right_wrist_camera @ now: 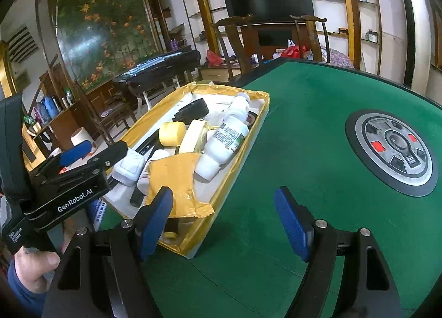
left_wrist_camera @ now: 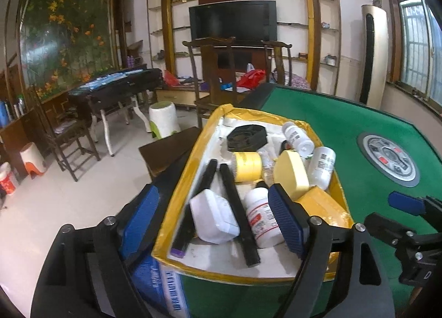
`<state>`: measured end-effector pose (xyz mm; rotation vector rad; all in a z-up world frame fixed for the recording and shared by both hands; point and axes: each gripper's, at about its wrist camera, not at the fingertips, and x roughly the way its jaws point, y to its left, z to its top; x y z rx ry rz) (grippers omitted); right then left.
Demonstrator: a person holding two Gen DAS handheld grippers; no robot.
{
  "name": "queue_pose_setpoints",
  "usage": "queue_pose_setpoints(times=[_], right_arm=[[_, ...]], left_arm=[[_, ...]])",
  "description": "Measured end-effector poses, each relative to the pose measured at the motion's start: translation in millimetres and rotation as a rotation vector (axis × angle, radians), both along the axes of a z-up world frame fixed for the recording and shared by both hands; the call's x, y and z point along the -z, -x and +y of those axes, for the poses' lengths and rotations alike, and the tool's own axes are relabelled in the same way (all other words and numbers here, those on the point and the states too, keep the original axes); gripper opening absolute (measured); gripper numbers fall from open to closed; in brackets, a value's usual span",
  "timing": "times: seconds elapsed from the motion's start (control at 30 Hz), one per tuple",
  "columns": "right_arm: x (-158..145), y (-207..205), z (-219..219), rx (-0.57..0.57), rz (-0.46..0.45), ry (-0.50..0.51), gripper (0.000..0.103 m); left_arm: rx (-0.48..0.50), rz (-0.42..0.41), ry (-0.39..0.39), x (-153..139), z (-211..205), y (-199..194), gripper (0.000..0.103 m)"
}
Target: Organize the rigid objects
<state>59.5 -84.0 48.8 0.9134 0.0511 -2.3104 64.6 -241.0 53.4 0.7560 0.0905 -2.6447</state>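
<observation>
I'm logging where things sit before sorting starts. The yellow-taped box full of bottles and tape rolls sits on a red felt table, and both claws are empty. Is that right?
Not quite: the felt table is green, not red, as the right wrist view shows plainly. The rest holds: the yellow-taped box sits on it with bottles and tape rolls inside, and the left claw and right claw are both empty.

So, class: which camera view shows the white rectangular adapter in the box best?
The left wrist view: the white adapter lies close and large, resting across the black sticks. The right wrist view shows it smaller, near the box's left edge, partly behind the left gripper.
</observation>
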Motion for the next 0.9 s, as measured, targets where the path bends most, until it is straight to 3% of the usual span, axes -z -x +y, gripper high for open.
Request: queue_pose_setpoints(times=[0.13, 0.23, 0.33, 0.47, 0.63, 0.9], right_arm=[[1, 0, 3, 0.008, -0.004, -0.001, 0.072], [1, -1, 6, 0.015, -0.003, 0.002, 0.072], [2, -1, 10, 0.024, -0.006, 0.006, 0.072], [2, 0, 13, 0.028, -0.013, 0.01, 0.072], [2, 1, 14, 0.026, -0.012, 0.01, 0.072], [1, 0, 15, 0.031, -0.009, 0.013, 0.072]], left_arm=[[-0.017, -0.023, 0.023, -1, 1, -1, 0.084], [-0.087, -0.082, 0.117, -3, 5, 3, 0.084], [-0.108, -0.065, 0.172, -9, 6, -1, 0.084], [-0.056, -0.019, 0.145, -21, 2, -12, 0.084], [-0.029, -0.004, 0.178, -27, 6, -16, 0.084], [-0.018, -0.03, 0.153, -20, 10, -13, 0.084]])
